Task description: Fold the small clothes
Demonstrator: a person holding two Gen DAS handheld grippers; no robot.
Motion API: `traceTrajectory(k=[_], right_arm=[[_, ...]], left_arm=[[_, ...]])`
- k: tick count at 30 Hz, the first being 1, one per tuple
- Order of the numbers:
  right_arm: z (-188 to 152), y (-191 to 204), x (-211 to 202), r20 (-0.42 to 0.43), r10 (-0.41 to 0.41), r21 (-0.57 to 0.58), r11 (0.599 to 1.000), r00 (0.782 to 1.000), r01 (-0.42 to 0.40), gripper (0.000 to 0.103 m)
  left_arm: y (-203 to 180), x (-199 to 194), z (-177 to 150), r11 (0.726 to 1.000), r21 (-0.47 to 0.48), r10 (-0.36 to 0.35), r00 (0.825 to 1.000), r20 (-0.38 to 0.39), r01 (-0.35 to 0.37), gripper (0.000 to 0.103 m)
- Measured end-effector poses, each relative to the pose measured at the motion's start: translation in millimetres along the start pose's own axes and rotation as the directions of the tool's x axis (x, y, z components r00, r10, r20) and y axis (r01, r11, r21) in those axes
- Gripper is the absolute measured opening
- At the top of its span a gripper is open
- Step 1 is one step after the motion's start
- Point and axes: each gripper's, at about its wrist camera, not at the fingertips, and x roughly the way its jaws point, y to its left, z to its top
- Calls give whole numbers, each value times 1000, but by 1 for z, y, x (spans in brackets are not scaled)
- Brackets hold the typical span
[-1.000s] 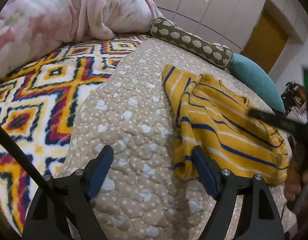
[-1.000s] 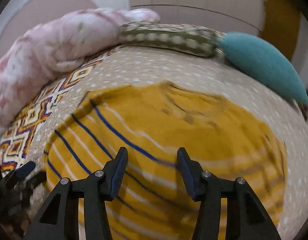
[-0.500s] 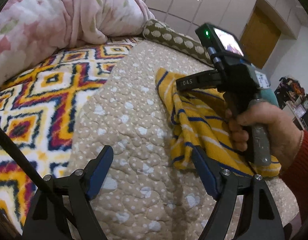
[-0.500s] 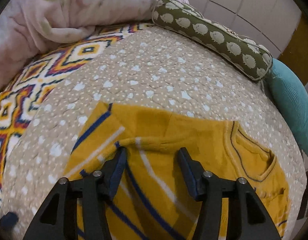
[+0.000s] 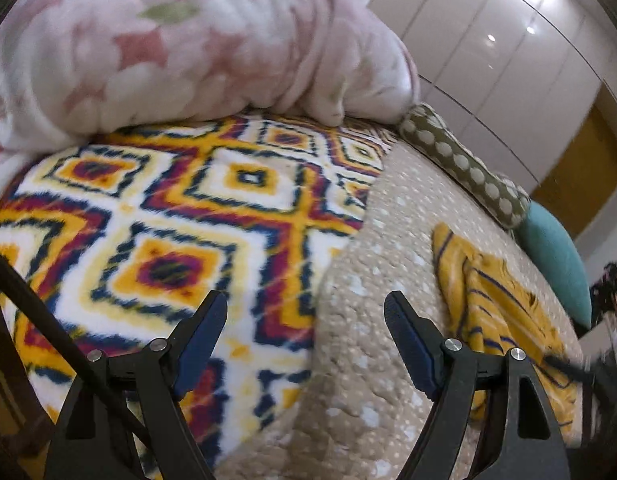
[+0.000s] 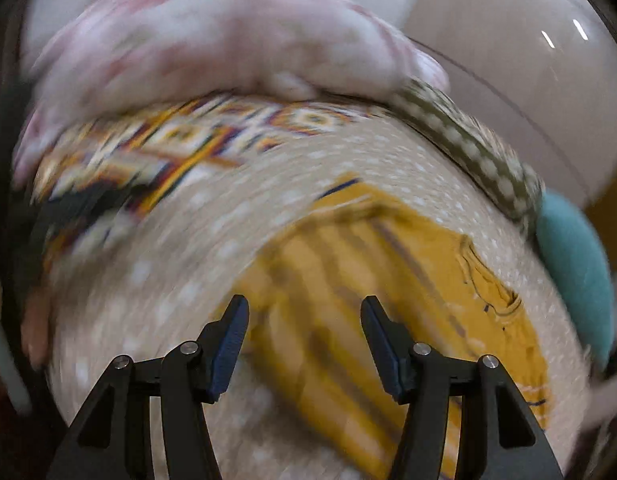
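A small yellow sweater with blue stripes (image 5: pixel 496 300) lies folded on the beige dotted quilt (image 5: pixel 372 280), at the right in the left wrist view. My left gripper (image 5: pixel 306 332) is open and empty, off to the sweater's left, above where the quilt meets the patterned blanket. In the blurred right wrist view the sweater (image 6: pixel 388 280) lies right in front of my right gripper (image 6: pixel 304 336), which is open and empty just above its near edge.
A bright diamond-patterned blanket (image 5: pixel 168 220) covers the bed's left side. A pink floral comforter (image 5: pixel 168 48) is heaped at the back. A green dotted bolster (image 5: pixel 464 168) and a teal pillow (image 5: pixel 556 256) lie along the far edge. White wardrobe doors stand behind.
My left gripper has swung left, away from the sweater. My right gripper has pulled back from the sweater's far part to its near edge and is still moving.
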Motion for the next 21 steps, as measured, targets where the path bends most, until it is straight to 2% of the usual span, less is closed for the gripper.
traceTrajectory(k=[4, 7, 8, 9, 10, 12, 16, 18, 20, 21], right_arm=[[-21, 47, 7, 14, -55, -165, 985, 998, 57, 60], [-20, 62, 29, 21, -123, -231, 965, 992, 124, 49], [-19, 63, 37, 18, -149, -241, 959, 989, 149, 39], [-16, 63, 49, 7, -166, -242, 957, 986, 163, 25], [-14, 62, 54, -10, -161, -227, 962, 987, 155, 21], [-4, 55, 59, -37, -118, -155, 982, 992, 111, 15], [23, 49, 43, -15, 49, -4, 999, 999, -49, 11], [31, 50, 40, -3, 100, 49, 994, 995, -100, 11], [33, 46, 46, -14, 211, 105, 972, 977, -208, 5], [32, 46, 48, -28, 240, 120, 965, 970, -235, 5]], left_arm=[[3, 1, -1, 1000, -5, 12, 1000, 2, -12, 80], [3, 3, 0, 1000, -6, 24, 1000, 9, -24, 80], [6, 2, 1, 1000, -9, 29, 999, 13, -29, 80], [8, 2, 3, 999, -16, 33, 999, 17, -32, 80], [13, 1, 5, 999, -31, 36, 999, 25, -36, 80], [25, -2, 10, 996, -76, 50, 998, 44, -46, 80], [44, -8, 18, 987, -149, 78, 994, 71, -67, 80], [50, -9, 18, 982, -173, 87, 993, 78, -72, 80], [52, -9, 18, 982, -177, 86, 993, 77, -71, 80], [51, -9, 18, 983, -169, 87, 993, 76, -73, 80]])
